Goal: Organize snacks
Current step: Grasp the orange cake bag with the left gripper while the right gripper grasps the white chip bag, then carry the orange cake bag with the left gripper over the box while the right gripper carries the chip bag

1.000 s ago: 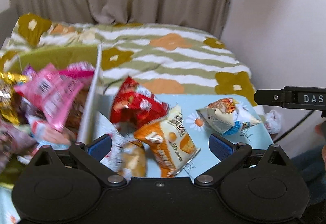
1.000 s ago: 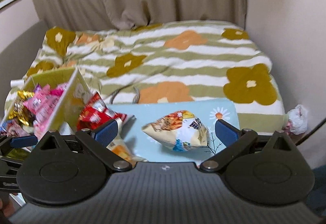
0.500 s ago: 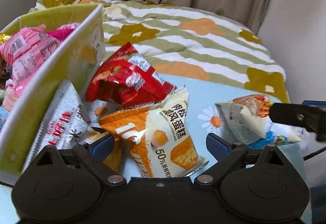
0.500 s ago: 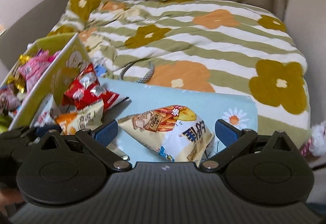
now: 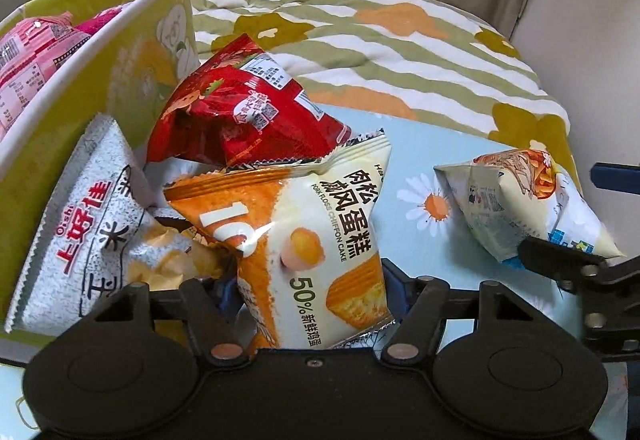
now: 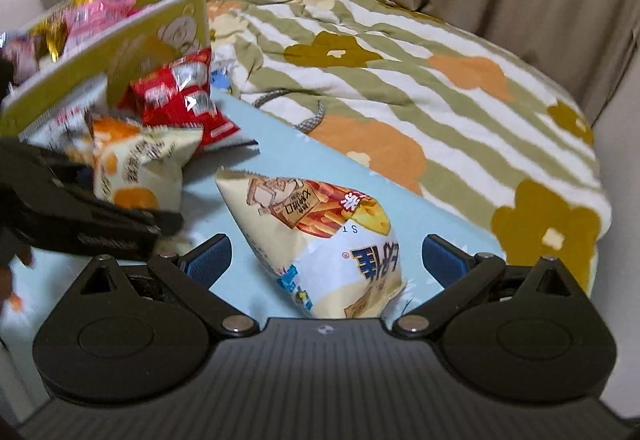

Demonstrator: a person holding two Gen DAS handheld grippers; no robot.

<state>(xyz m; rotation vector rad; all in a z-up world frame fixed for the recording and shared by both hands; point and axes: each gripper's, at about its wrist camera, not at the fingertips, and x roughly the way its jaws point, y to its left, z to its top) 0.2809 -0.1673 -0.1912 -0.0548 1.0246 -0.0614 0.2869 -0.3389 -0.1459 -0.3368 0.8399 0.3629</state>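
Now we work two packs at once on the pale blue table [image 6: 280,144] beside the green box [image 5: 100,88]. Our left gripper [image 5: 312,292] looks clenched on the lower end of the orange chiffon cake pack [image 5: 316,224], which leans against the red pack [image 5: 240,112]. Our right gripper [image 6: 326,260] stands released, jaws wide either side of the cream fries bag [image 6: 328,236], lying flat. Best, we judge, to close on the bag's crimped end, not its puffed middle, then lift each clear of the box wall.

Red packet [image 5: 244,108], orange-and-cream cake packet [image 5: 320,232] — pale-blue daisy-print table [image 5: 404,144], yellow-green box [image 5: 48,120].
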